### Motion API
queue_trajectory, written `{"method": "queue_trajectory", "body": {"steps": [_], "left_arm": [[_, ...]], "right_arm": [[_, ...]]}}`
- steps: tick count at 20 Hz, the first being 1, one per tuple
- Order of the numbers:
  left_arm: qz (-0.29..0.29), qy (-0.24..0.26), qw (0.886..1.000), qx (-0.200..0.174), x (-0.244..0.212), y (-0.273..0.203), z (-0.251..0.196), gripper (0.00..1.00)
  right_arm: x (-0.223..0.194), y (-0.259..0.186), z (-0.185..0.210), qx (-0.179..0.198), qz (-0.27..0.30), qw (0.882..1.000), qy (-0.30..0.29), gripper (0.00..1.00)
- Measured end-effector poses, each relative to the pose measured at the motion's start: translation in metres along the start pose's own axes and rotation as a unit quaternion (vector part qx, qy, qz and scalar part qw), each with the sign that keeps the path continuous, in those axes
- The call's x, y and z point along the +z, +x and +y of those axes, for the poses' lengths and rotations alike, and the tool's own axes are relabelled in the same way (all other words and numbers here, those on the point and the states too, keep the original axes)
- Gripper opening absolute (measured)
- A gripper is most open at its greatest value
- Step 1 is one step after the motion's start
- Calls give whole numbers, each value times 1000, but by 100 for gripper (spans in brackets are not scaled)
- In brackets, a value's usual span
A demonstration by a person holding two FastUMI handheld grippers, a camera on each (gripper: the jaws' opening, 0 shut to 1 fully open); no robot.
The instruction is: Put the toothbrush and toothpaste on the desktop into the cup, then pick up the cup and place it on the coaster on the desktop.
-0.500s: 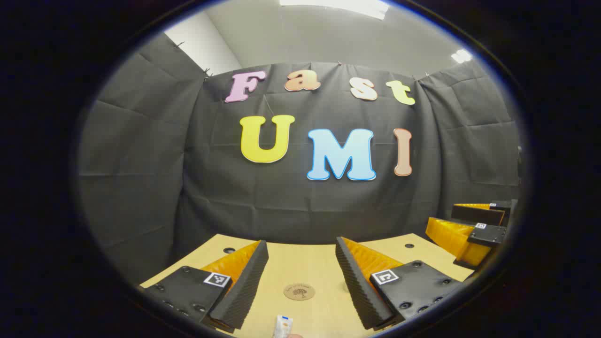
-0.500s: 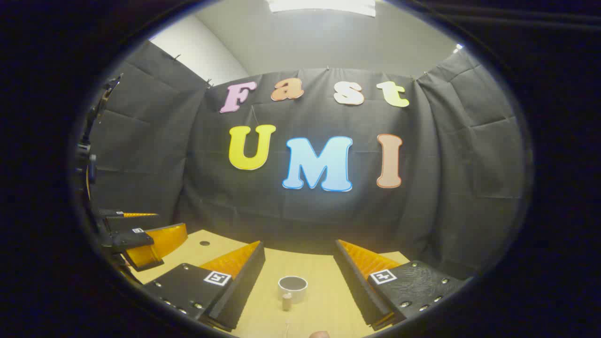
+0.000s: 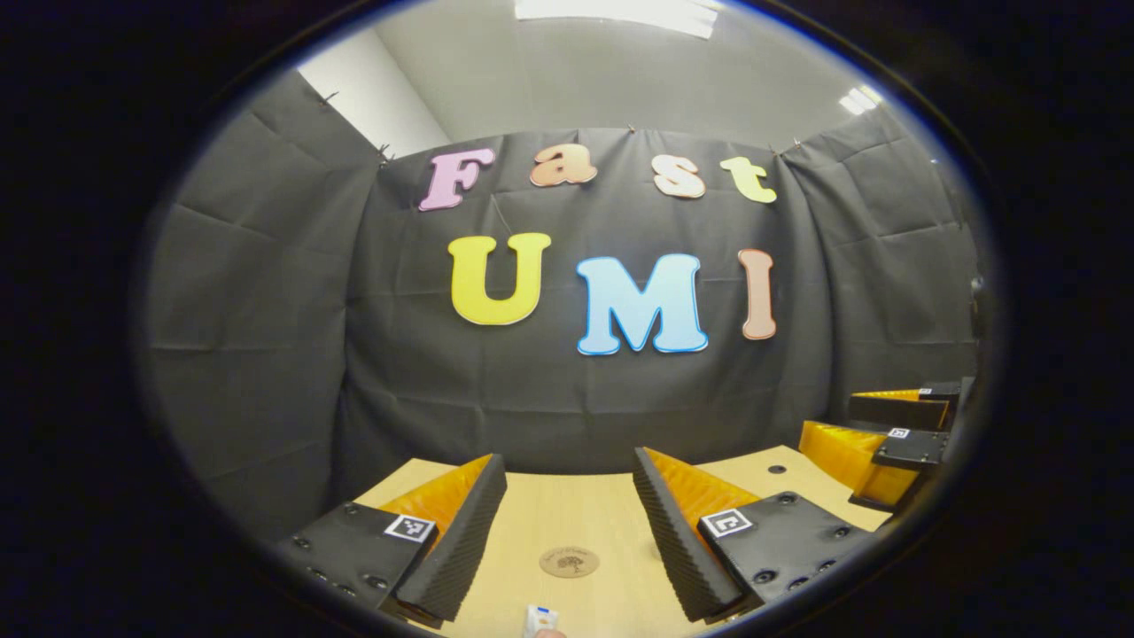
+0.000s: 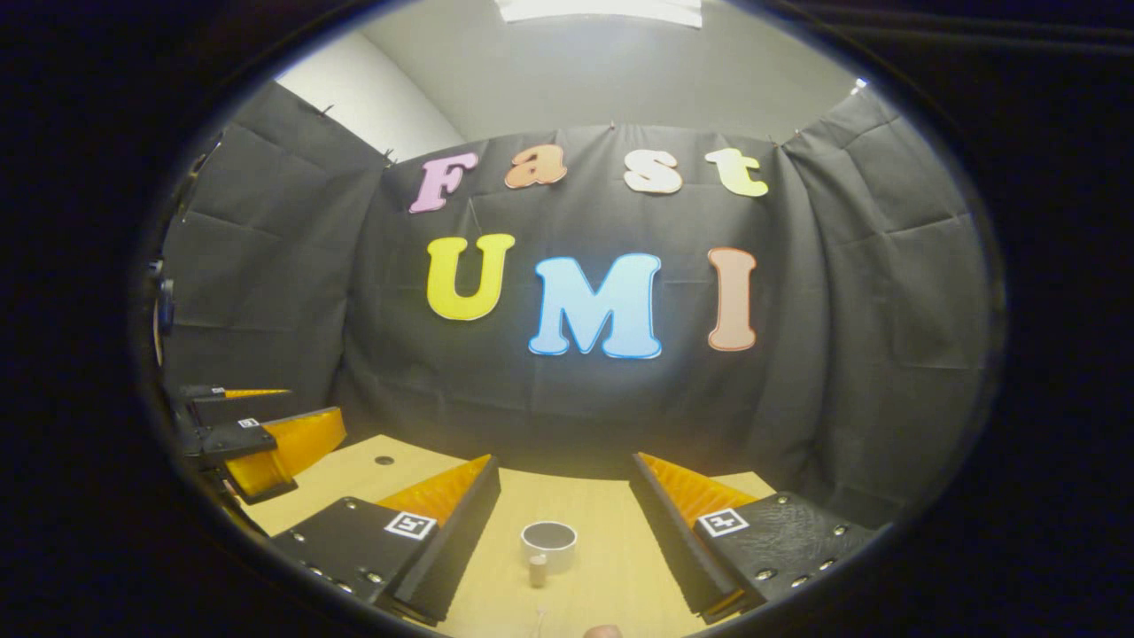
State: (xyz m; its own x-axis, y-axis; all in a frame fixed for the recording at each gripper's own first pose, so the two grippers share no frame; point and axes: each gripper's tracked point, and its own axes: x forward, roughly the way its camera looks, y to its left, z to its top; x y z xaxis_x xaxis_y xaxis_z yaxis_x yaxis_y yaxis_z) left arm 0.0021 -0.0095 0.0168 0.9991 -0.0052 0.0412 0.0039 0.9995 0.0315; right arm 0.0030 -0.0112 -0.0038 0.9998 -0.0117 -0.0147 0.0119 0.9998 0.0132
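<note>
Hovering with both tools spread wide and empty, you have the cup on the counter ahead of your right tool; a hasty descent could knock that cup over.

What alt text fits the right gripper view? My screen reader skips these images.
The right gripper, open, hangs above a wooden desktop with a white cup standing between its two fingers farther ahead. The left gripper sits at the left edge, and black cloth forms the booth's wall behind.
</note>
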Motion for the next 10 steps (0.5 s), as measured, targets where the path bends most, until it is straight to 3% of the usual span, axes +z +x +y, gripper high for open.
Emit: {"method": "queue_trajectory", "body": {"steps": [10], "left_arm": [[9, -3, 1000, 2, -9, 6, 0, 93]], "right_arm": [[-11, 2, 5, 8, 20, 1000, -9, 92]]}}
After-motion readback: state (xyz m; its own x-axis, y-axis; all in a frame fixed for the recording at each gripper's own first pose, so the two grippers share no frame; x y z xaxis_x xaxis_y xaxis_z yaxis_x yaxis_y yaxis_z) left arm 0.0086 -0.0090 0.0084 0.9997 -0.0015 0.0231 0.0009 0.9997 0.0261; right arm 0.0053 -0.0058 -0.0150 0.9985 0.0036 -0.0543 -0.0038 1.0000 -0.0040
